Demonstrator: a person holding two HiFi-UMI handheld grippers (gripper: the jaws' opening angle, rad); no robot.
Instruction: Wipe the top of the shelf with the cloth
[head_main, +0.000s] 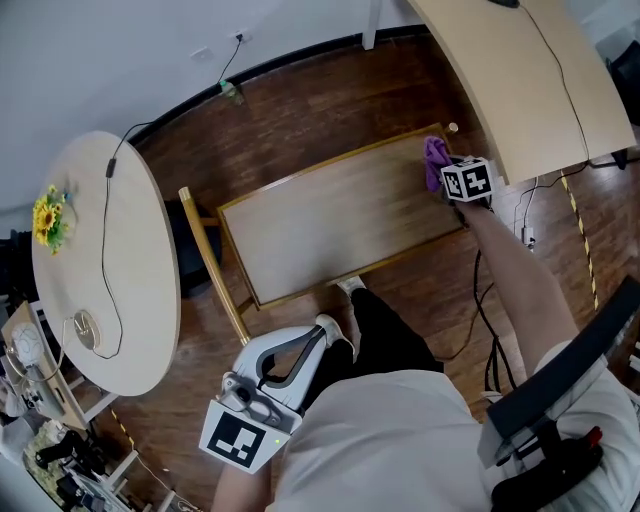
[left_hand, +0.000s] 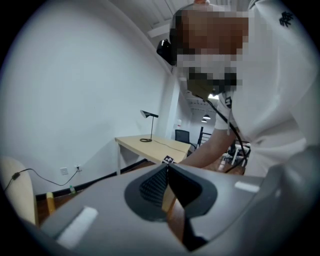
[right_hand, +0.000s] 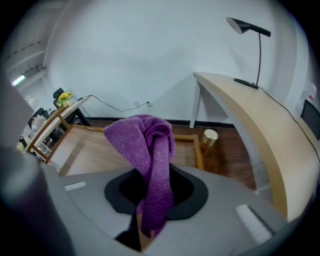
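While the shelf (head_main: 340, 225) lies with its long axis running left to right before the person, its wooden top bare, the right hand-held gripper (head_main: 443, 178) sits at the far right corner. Its jaws are clamped on the purple cloth (right_hand: 148, 150), which bunches up beyond the tips. Nearly the whole top stretches leftward from the cloth, so the wipe likely calls for a leftward sweep. The left hand-held gripper (left_hand: 167, 186), jaws together on nothing, hangs by the person's body, well apart from the shelf.
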